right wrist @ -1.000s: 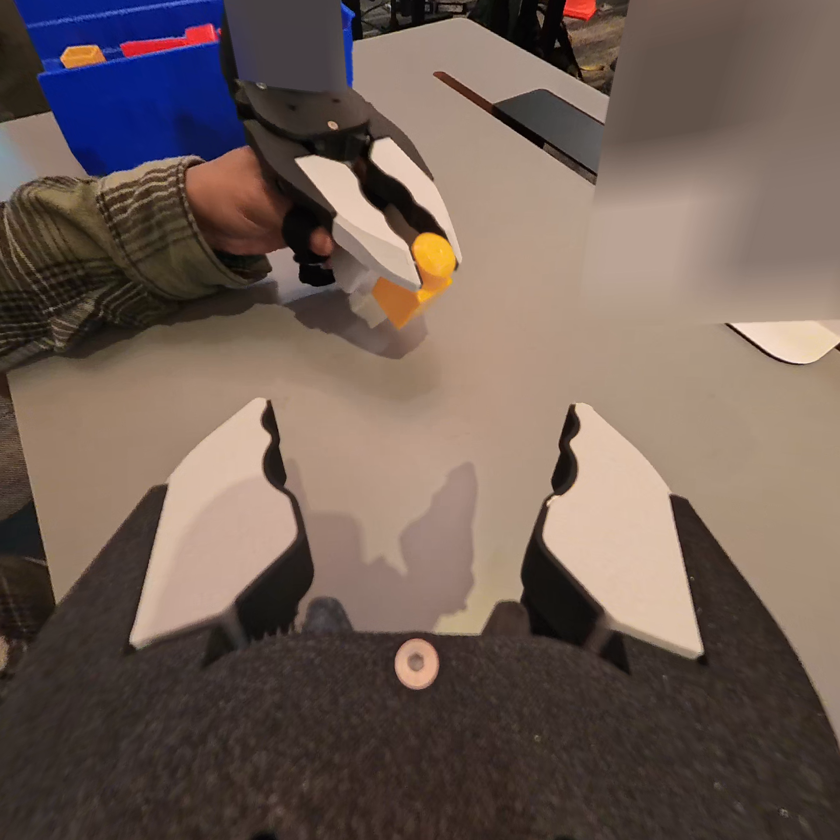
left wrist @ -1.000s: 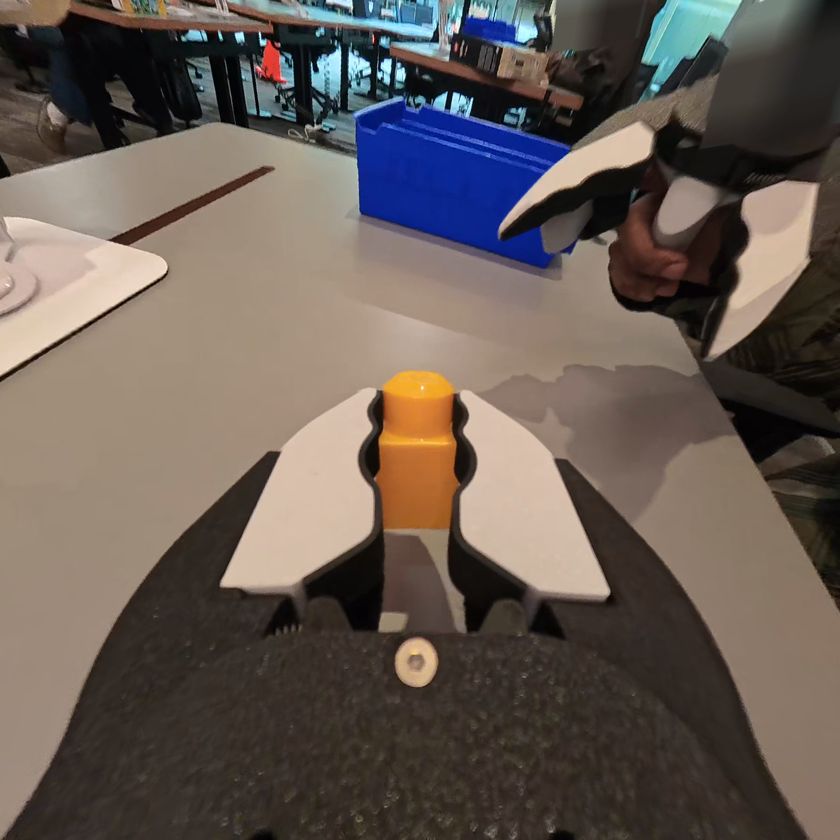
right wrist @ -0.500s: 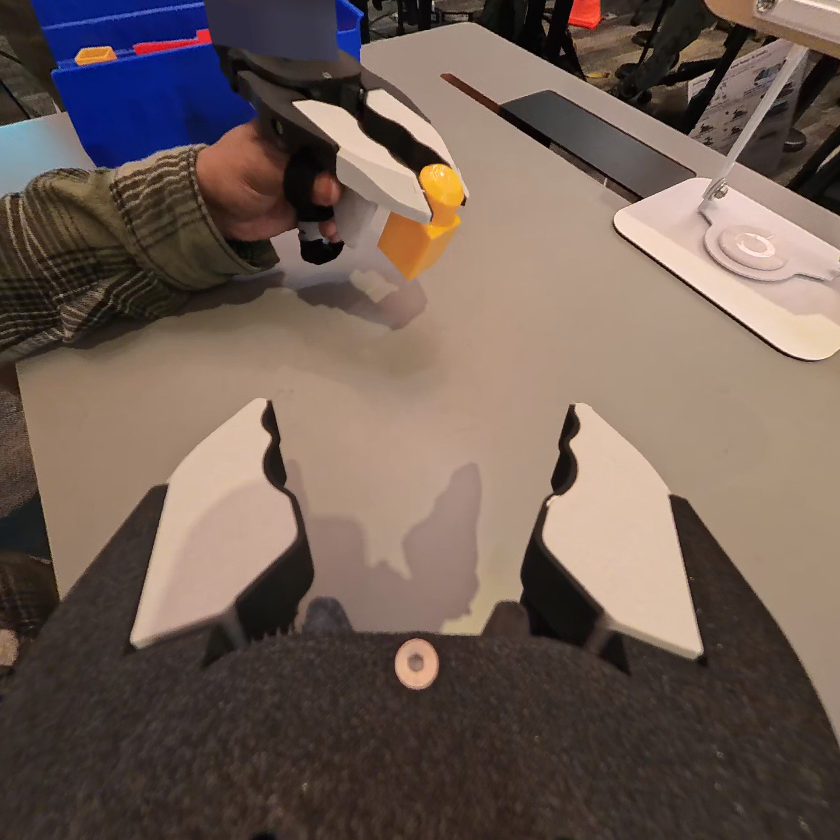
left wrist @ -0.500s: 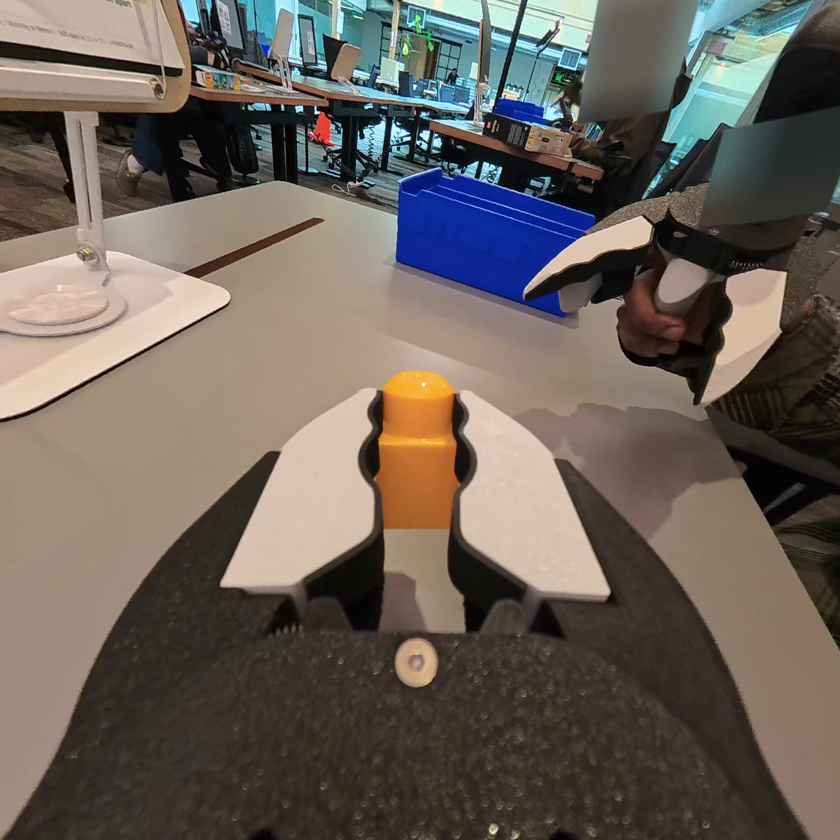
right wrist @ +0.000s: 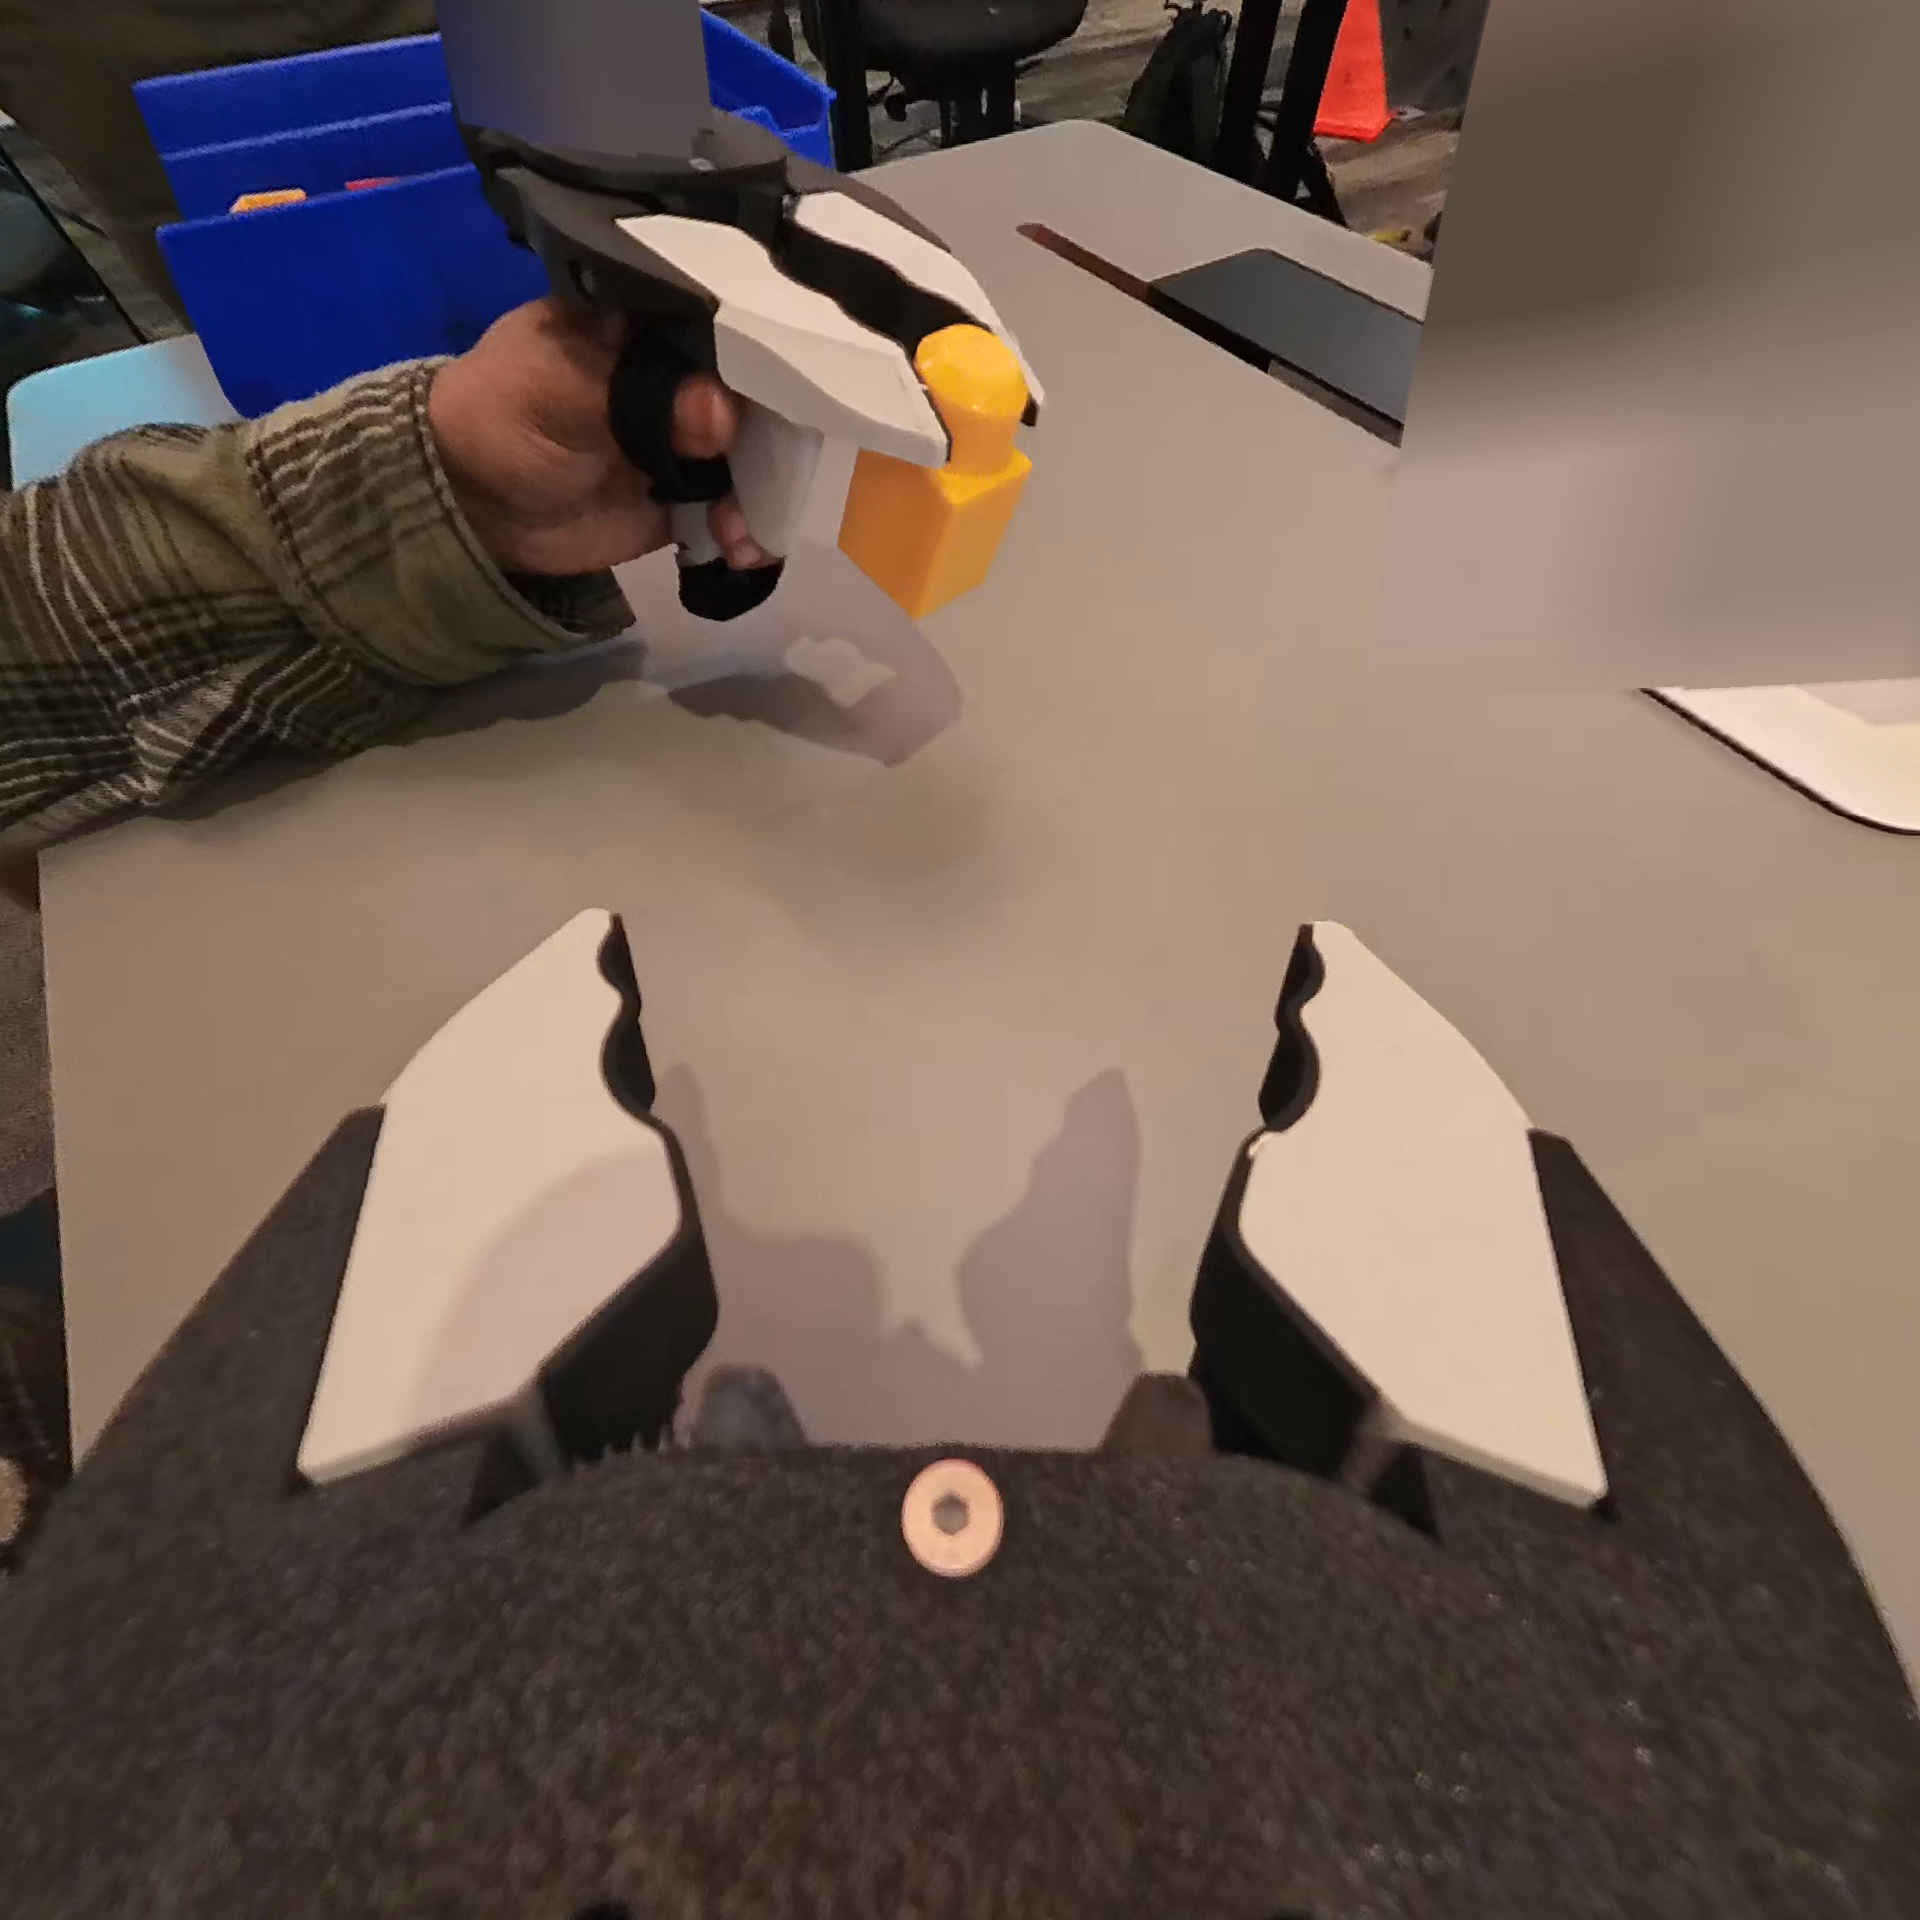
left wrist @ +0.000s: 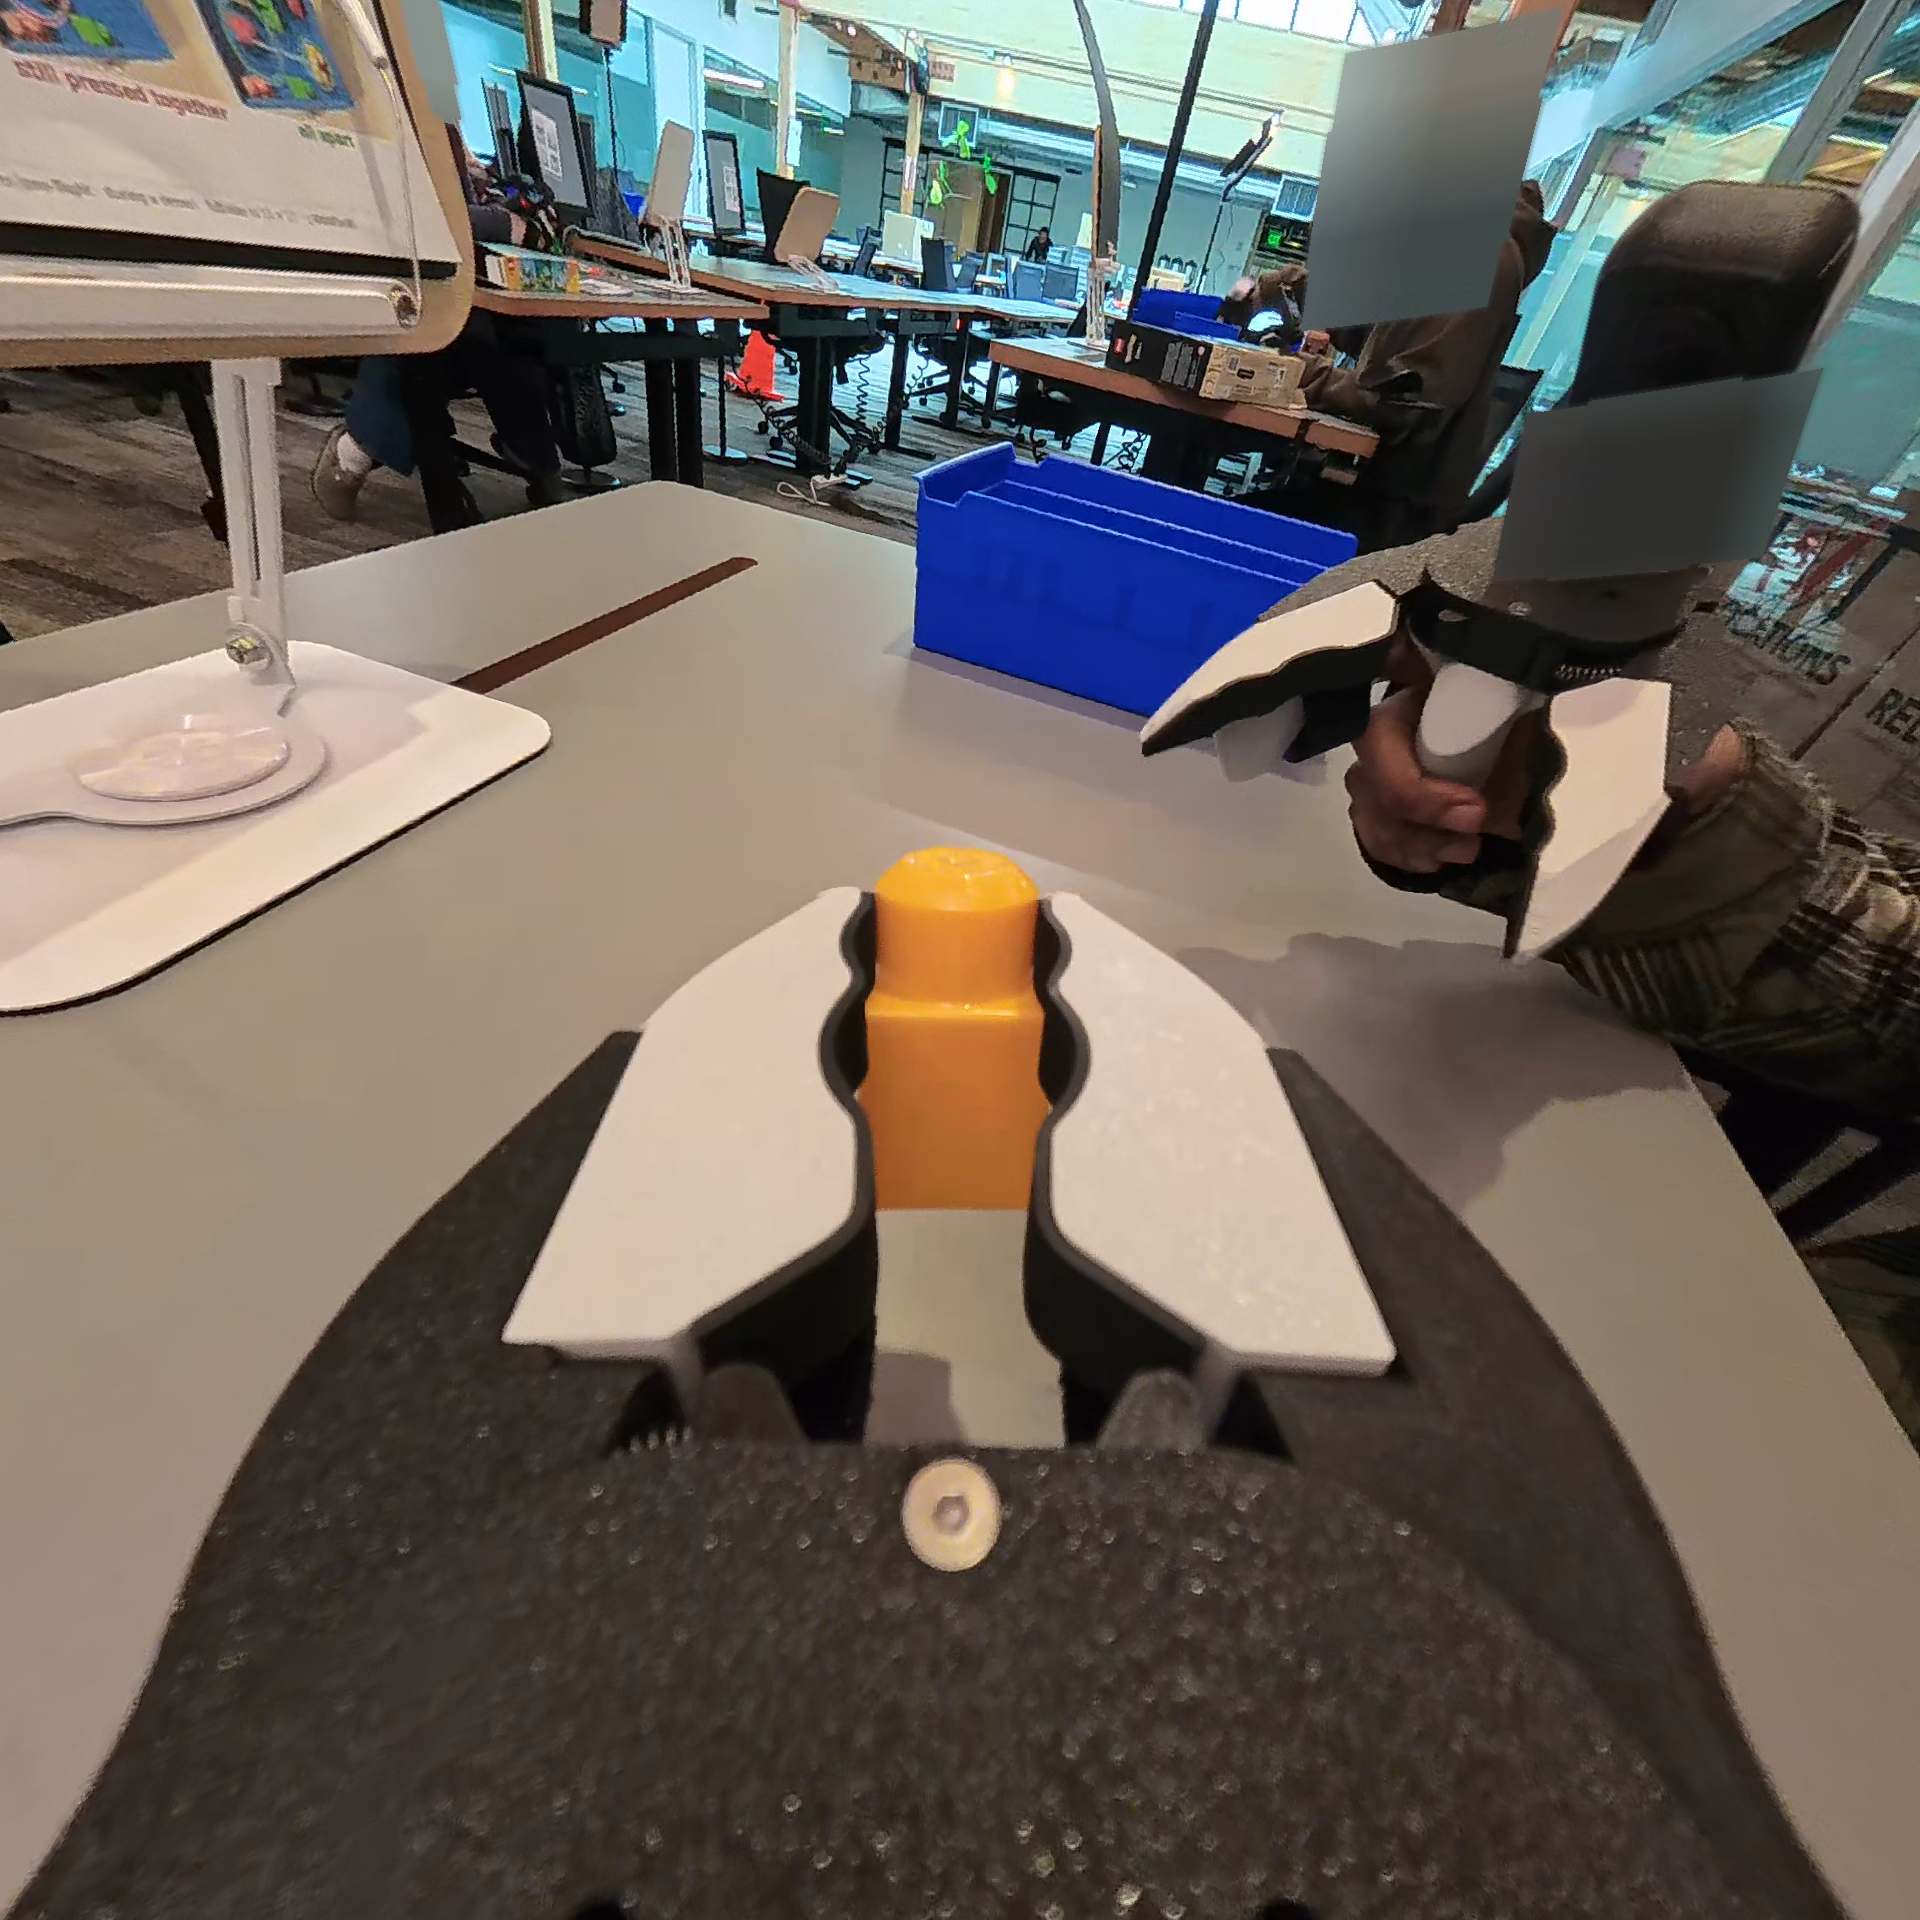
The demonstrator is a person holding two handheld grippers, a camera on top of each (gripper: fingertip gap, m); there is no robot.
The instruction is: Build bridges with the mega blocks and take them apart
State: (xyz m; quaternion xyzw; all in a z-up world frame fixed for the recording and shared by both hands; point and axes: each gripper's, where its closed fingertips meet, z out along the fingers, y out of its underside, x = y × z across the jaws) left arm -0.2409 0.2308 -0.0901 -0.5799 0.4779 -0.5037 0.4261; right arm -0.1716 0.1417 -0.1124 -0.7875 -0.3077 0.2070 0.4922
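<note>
My left gripper [left wrist: 954, 914] is shut on an orange block [left wrist: 954, 1049] with a single round stud, held above the grey table [left wrist: 675, 831]. In the right wrist view the same left gripper [right wrist: 977, 384] holds the orange block [right wrist: 935, 520] well clear of the tabletop, its stud between the fingers and its body hanging below. My right gripper [right wrist: 956, 935] is open and empty, low over the table. It also shows in the left wrist view [left wrist: 1340, 821] at the right, fingers spread.
A blue bin [left wrist: 1101, 582] stands at the table's far side; in the right wrist view the blue bin [right wrist: 343, 260] holds an orange and a red block. A white stand base [left wrist: 208, 790] with a sign sits at the left. A dark strip [left wrist: 613, 623] crosses the table.
My left gripper has risen and levelled out with the orange block in it, bringing the room and sign into view. The right gripper stays open and nearly still.
</note>
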